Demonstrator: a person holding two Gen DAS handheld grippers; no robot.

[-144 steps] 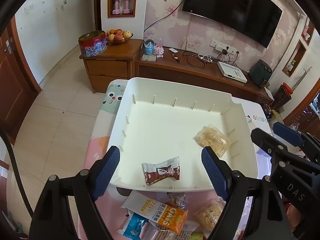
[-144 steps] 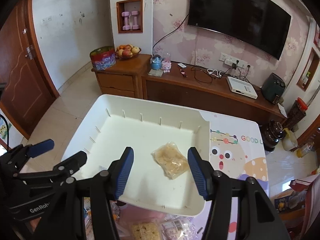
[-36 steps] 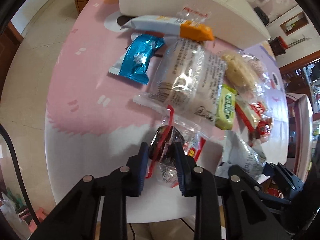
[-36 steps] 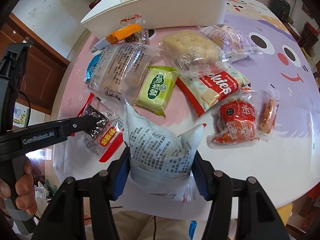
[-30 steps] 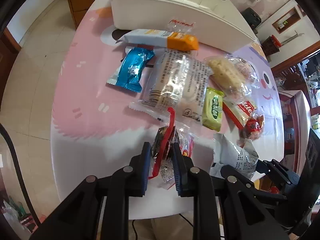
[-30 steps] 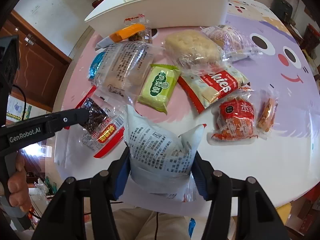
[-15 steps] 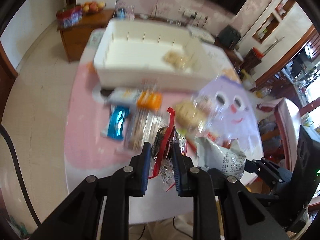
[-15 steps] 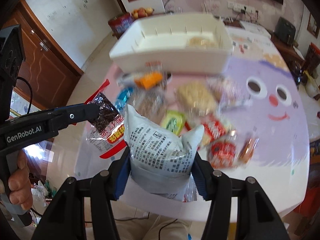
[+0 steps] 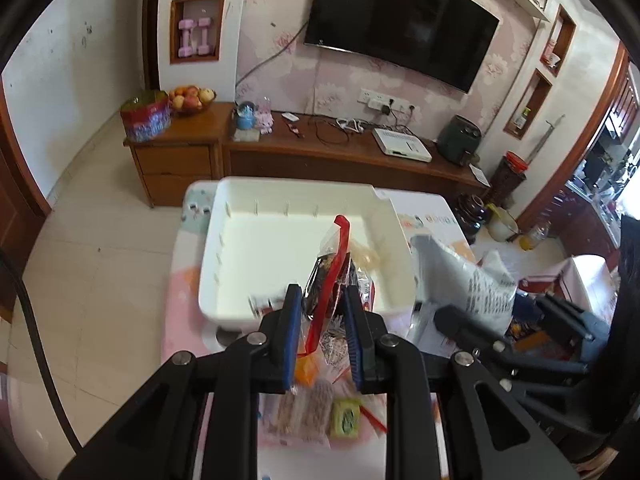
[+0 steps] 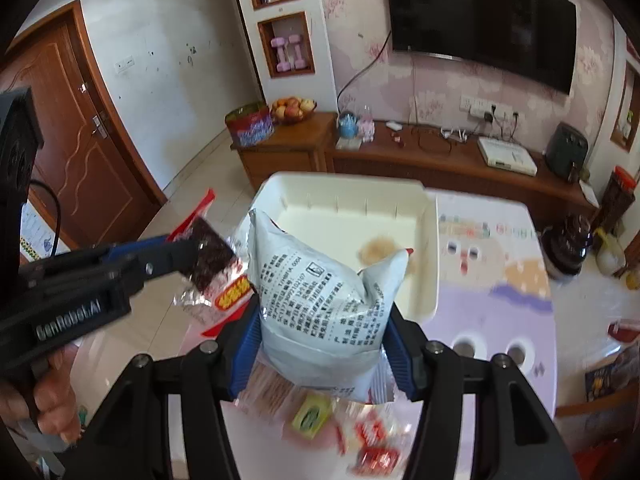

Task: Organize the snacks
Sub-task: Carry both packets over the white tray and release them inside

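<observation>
My left gripper (image 9: 320, 300) is shut on a clear red-edged snack packet (image 9: 334, 276) with dark contents, held above the near edge of the white bin (image 9: 240, 216). In the right wrist view the same packet (image 10: 208, 264) hangs from the left gripper at left. My right gripper (image 10: 324, 320) is shut on a puffy pale blue-grey snack bag (image 10: 320, 296), held in front of the white bin (image 10: 430, 256). That bag also shows in the left wrist view (image 9: 468, 280). A pale crispy snack (image 10: 378, 248) lies inside the bin.
Loose snacks lie on the table below the grippers: a green packet (image 10: 312, 414), red packets (image 10: 376, 456) and a clear biscuit pack (image 9: 304, 404). A wooden TV cabinet (image 9: 320, 156) stands behind the table. The cartoon tablecloth (image 10: 500, 280) spreads right of the bin.
Both grippers have lifted their packets off the table and swung up and forward towards the white bin. The views now look across the room instead of down at the snacks.
</observation>
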